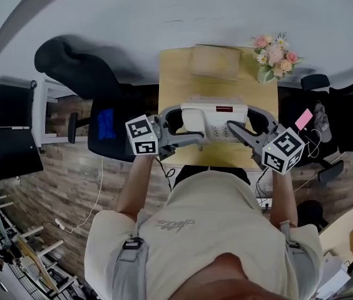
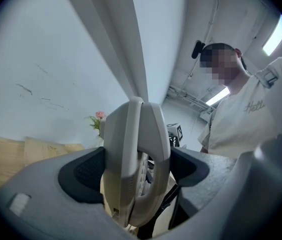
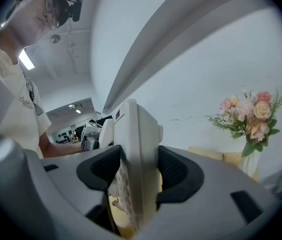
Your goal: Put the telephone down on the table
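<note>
1. Nearest the head camera: pale shirt (image 1: 208,224) with grey straps on both shoulders; both forearms reach forward to the grippers
2. Far left, head view only: black chair (image 1: 79,67) with a blue patch (image 1: 105,124), standing on the wood-pattern floor (image 1: 57,186) beside the table's left edge
3. Left gripper (image 1: 190,133): the head view gives only its marker cube and arms meeting the telephone's left end. In its own view the left gripper (image 2: 137,170) has its jaws closed on that end, with dark pads (image 2: 88,171) pressing base and handset (image 2: 157,149) together from both sides
4. Telephone (image 1: 214,119): white, with a dark red panel near its far edge. It is held level between the two grippers over the near part of the yellow table (image 1: 176,74). No view settles whether its underside touches the tabletop
5. Right gripper (image 1: 238,130): in its own view the right gripper (image 3: 137,176) has its jaws clamped on the telephone (image 3: 138,144) at its right end, pads tight on both faces, with keypad buttons visible on the left face
6. Tan box (image 1: 215,61): at the table's far edge, behind the telephone and apart from it
7. Flowers (image 1: 275,56): at the table's far right corner. They show large in the right gripper view and small in the left gripper view
8. Pink item (image 1: 303,119): right of the table among cables, head view only; what it is cannot be told
</note>
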